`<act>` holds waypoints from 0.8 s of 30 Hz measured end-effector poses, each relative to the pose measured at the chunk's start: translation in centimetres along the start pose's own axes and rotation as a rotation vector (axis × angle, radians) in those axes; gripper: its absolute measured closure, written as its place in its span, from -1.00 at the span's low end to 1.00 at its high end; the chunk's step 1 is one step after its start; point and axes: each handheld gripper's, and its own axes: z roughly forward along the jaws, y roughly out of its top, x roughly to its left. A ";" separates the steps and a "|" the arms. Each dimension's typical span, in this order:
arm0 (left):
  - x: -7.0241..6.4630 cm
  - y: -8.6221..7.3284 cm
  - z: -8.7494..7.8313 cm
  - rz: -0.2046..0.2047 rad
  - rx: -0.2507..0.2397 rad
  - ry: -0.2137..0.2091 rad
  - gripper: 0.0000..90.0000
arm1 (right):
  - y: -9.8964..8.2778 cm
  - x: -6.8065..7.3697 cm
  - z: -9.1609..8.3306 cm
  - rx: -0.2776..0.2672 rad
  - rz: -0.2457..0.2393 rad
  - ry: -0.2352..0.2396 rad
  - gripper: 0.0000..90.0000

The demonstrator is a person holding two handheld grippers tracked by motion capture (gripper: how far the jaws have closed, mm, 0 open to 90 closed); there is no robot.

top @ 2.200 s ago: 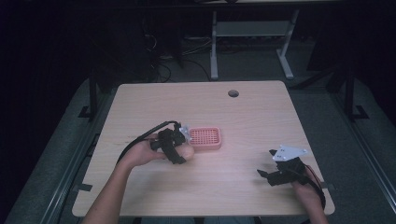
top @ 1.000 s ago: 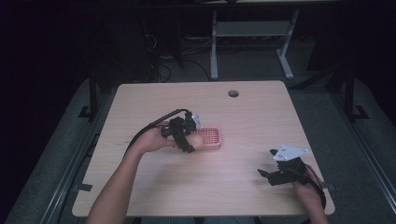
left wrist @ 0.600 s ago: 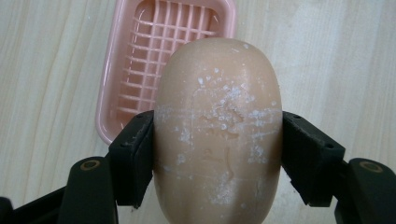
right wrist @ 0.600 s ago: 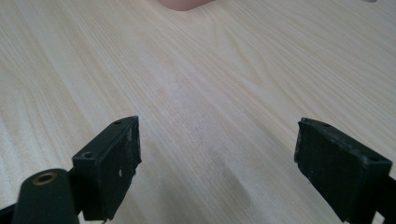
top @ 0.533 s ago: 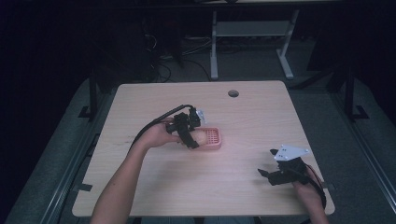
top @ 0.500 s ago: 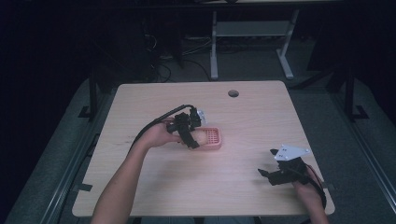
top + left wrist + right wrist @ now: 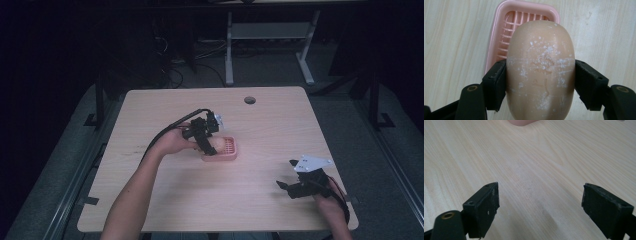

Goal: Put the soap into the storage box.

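Note:
A pink slotted soap dish (image 7: 226, 149) lies near the middle of the wooden table (image 7: 150, 105). My left gripper (image 7: 206, 141) is shut on a tan oval bar of soap (image 7: 541, 67), held just above the near end of the soap dish (image 7: 501, 37). The bar has whitish flecks on it and hides much of the tray. My right gripper (image 7: 287, 189) stands open near the table's front right, low over bare wood, with nothing between its fingers (image 7: 482, 208). A pink edge of the dish (image 7: 522, 122) shows at the top of the right gripper view.
A round cable hole (image 7: 249, 100) sits near the table's far edge. Behind the table stands a white metal frame (image 7: 270, 35) on a dark floor. Bare wood surrounds the dish on all sides.
My left gripper has carried the soap to the right and farther from the person, from beside the dish's left end to over it. The right gripper has stayed still.

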 end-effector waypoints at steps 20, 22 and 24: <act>1.5 1.7 2.0 -0.010 0.013 0.001 -0.29 | -0.1 -0.1 -0.1 0.000 0.004 -0.004 -0.69; 1.5 1.7 2.4 -0.014 0.016 -0.004 -0.29 | -0.1 -0.2 -0.1 0.000 0.005 -0.004 -0.69; 1.6 1.8 2.8 -0.014 0.027 -0.007 -0.29 | -0.1 -0.2 -0.1 0.001 0.008 -0.004 -0.69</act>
